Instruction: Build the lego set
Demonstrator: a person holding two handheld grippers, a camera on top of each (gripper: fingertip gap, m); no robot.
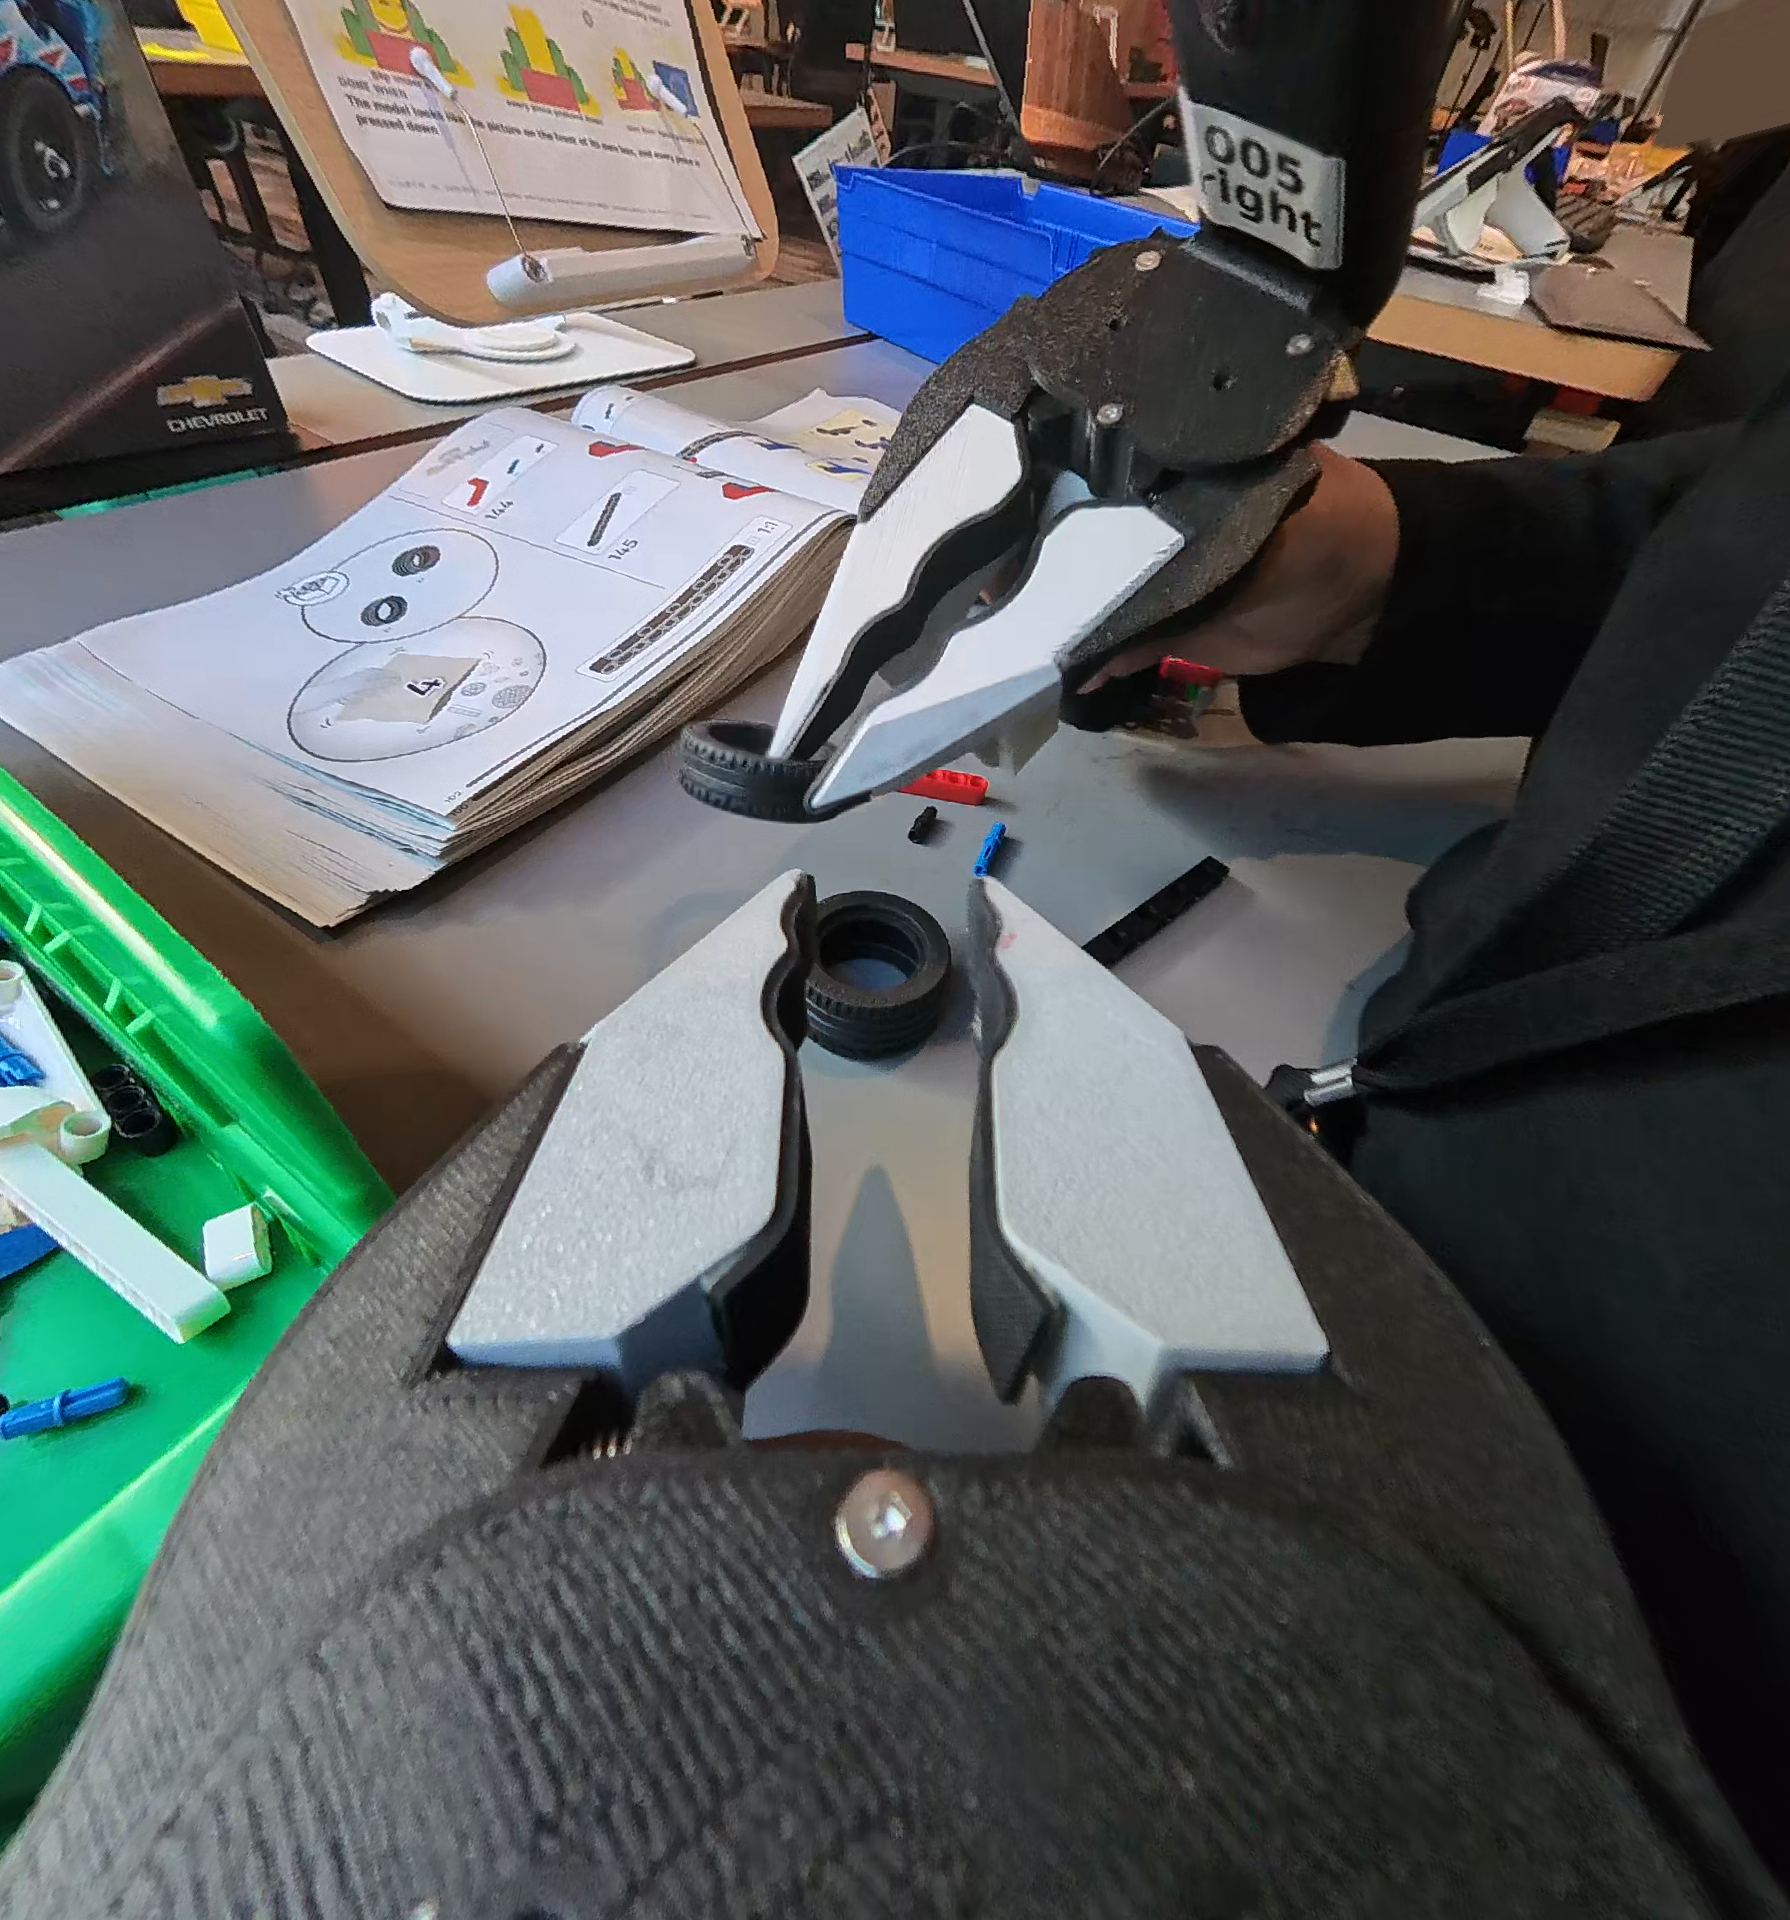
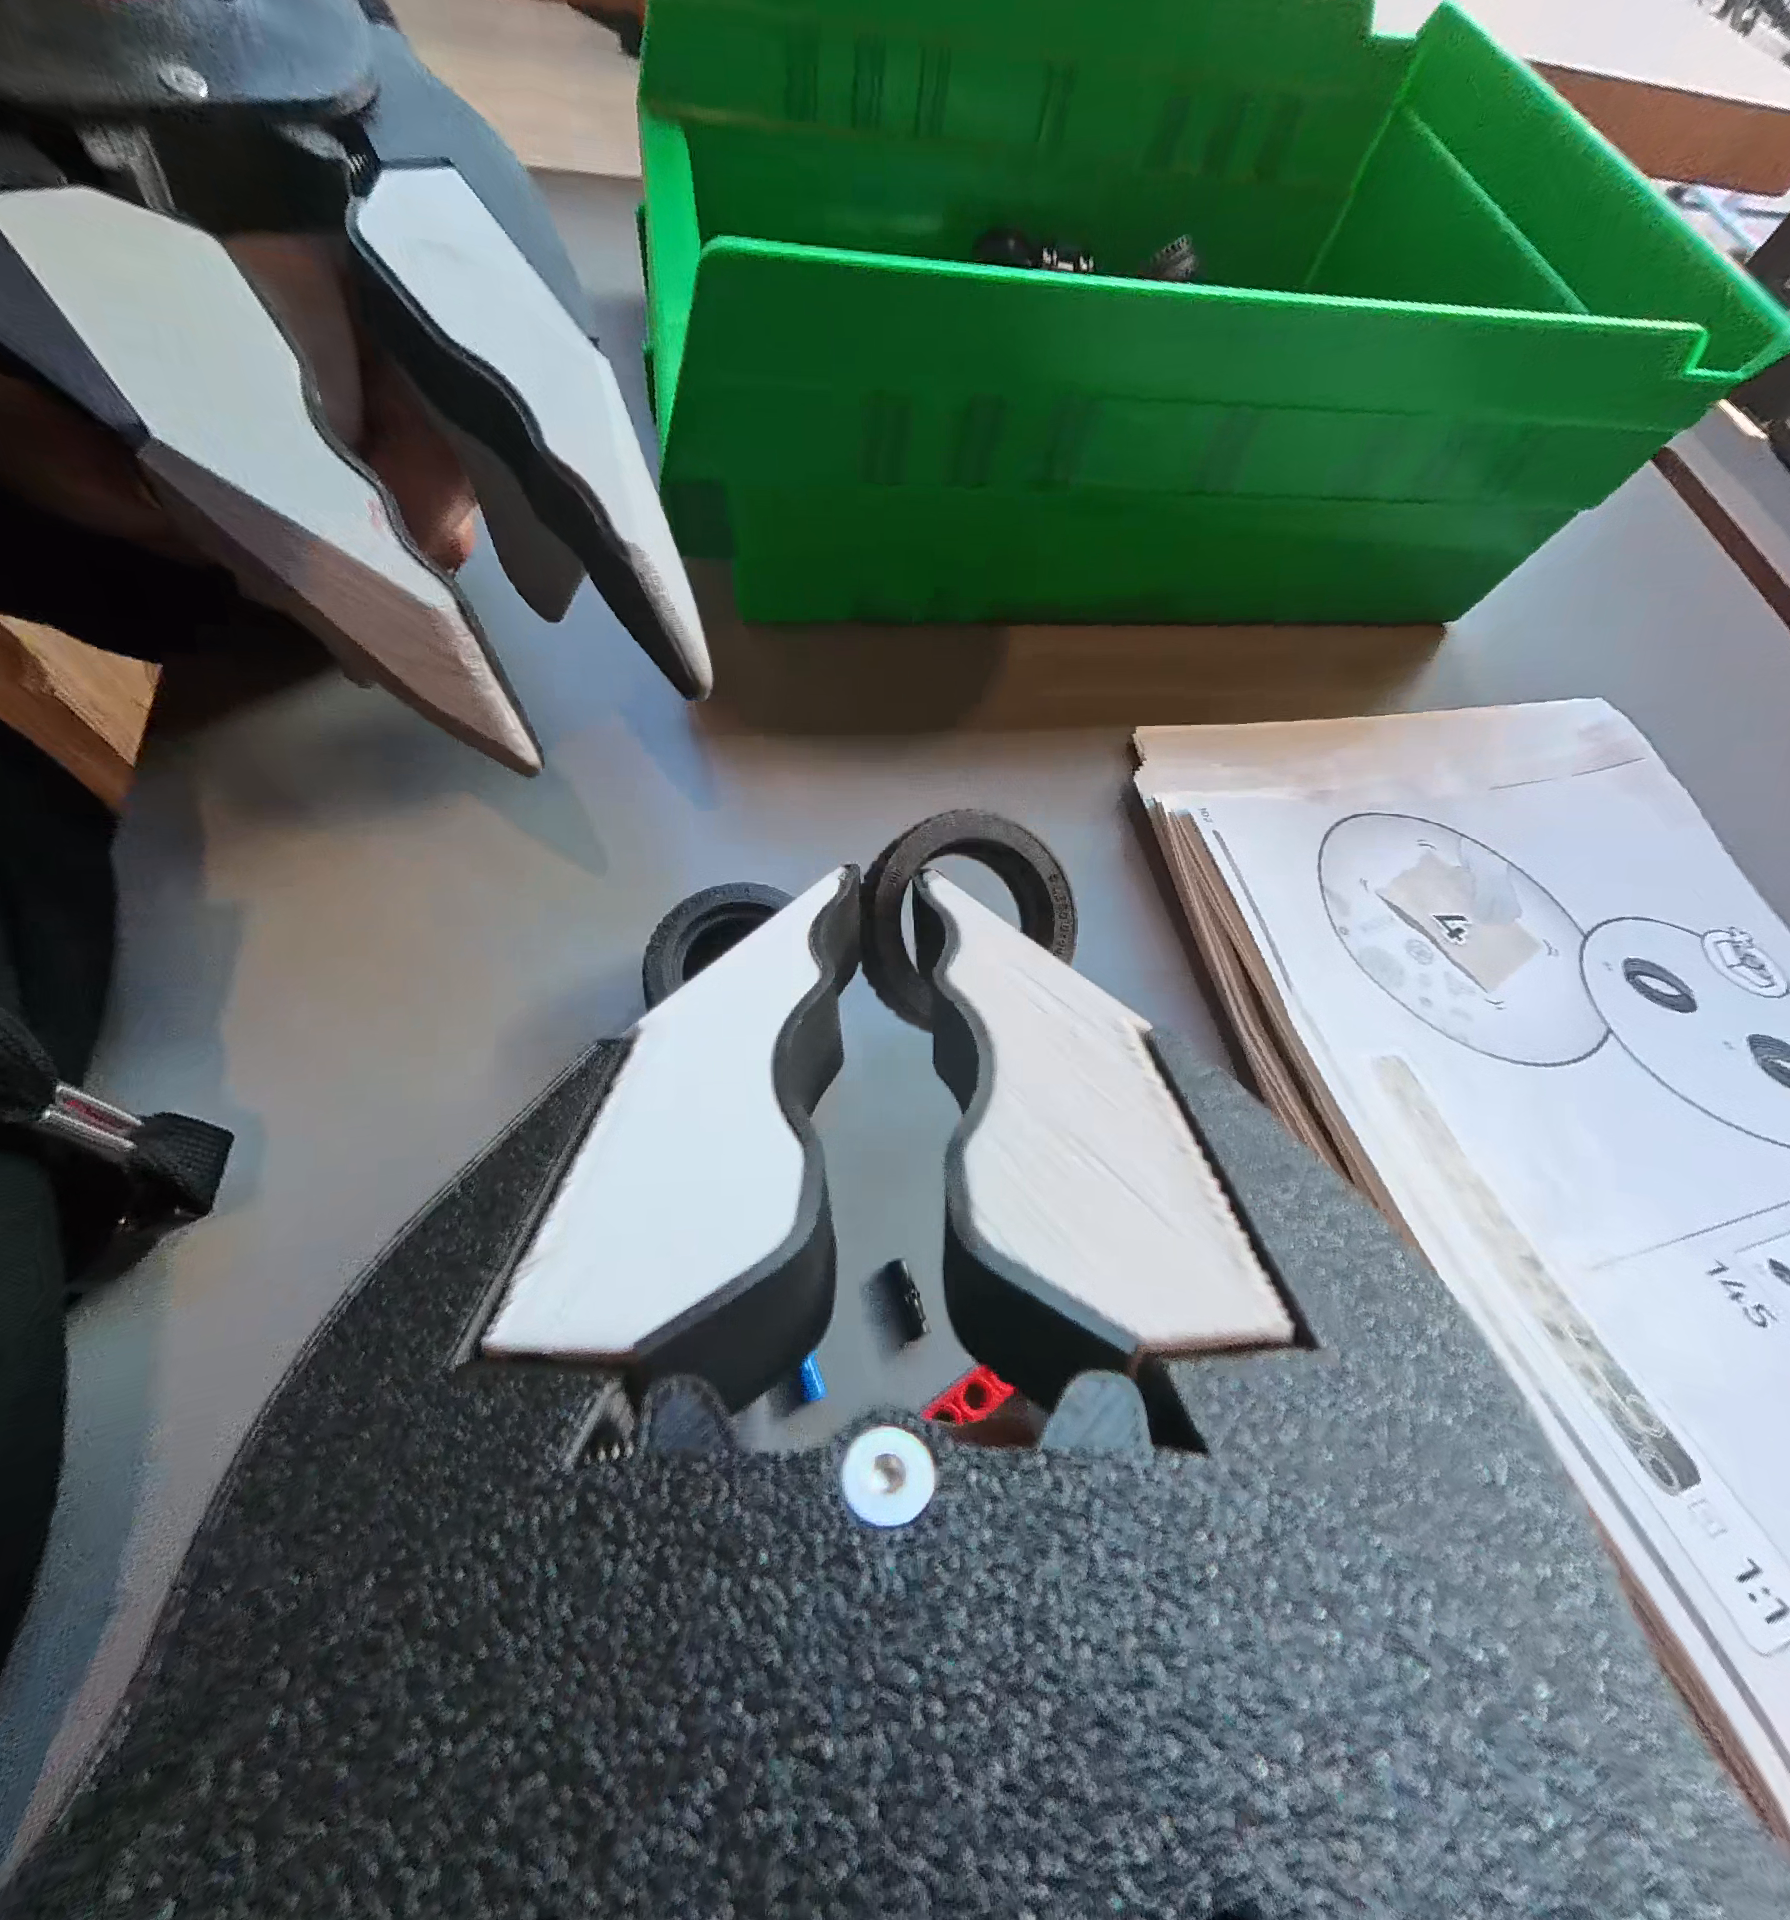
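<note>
A larger black tyre (image 2: 1026,883) is pinched by its wall in my right gripper (image 2: 888,878), one finger inside the ring and one outside. In the left wrist view this tyre (image 1: 730,764) is low over the grey table beside the booklet, with the right gripper (image 1: 803,777) on it. A smaller black tyre (image 1: 875,987) lies flat on the table between the fingers of my left gripper (image 1: 891,888), which is open and empty. The smaller tyre (image 2: 693,935) is partly hidden behind my right gripper's finger. The left gripper (image 2: 610,727) hovers at upper left.
An open instruction booklet (image 1: 403,644) lies left of the tyres. A green bin (image 1: 174,1049) of parts stands at the left. A black pin (image 1: 920,826), a blue pin (image 1: 990,847), a red piece (image 1: 948,784) and a black beam (image 1: 1161,904) lie on the table. A blue bin (image 1: 974,249) stands behind. The gap from one gripper's tips to the other's is roughly 5 cm.
</note>
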